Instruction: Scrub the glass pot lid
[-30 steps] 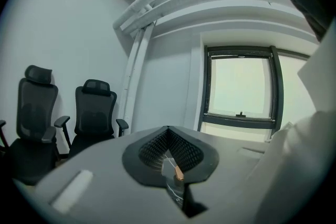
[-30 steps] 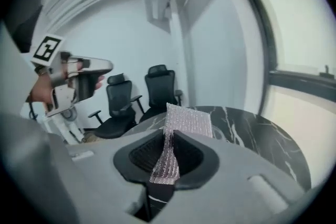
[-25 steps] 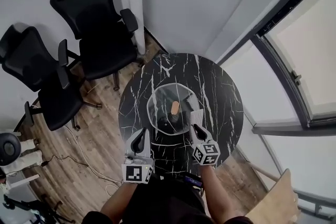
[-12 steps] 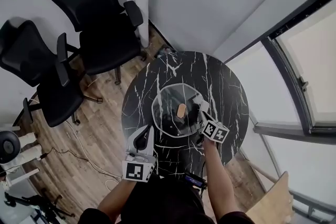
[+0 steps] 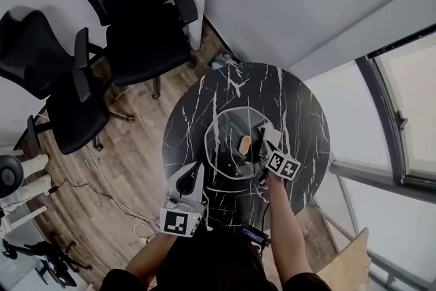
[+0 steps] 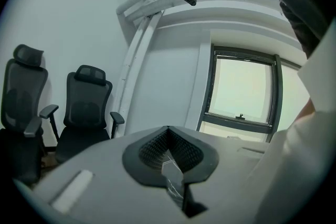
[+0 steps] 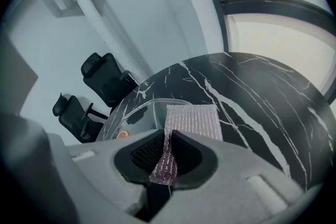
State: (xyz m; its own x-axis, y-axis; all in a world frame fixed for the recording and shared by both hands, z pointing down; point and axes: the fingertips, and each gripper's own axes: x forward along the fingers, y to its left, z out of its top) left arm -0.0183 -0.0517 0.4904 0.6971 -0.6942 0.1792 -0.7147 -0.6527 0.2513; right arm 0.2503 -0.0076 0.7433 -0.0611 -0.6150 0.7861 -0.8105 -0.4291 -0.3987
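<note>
Two grippers: one in each hand, well apart, at the near side of a round black marble table [image 5: 303,112].
Left gripper [image 5: 193,172]: jaws pressed together on nothing, held at the table's near left edge, clear of the lid.
Right gripper [image 5: 267,144]: clamped on a silvery scrub cloth [image 7: 191,120]; the cloth's free end reaches over the lid's right rim, contact unclear.
Glass lid [image 5: 228,126]: lies flat near the table's middle, tan knob [image 5: 244,144] up.
Chairs [image 5: 136,24]: two, black, on the wood floor [image 5: 129,167] beside the table.
</note>
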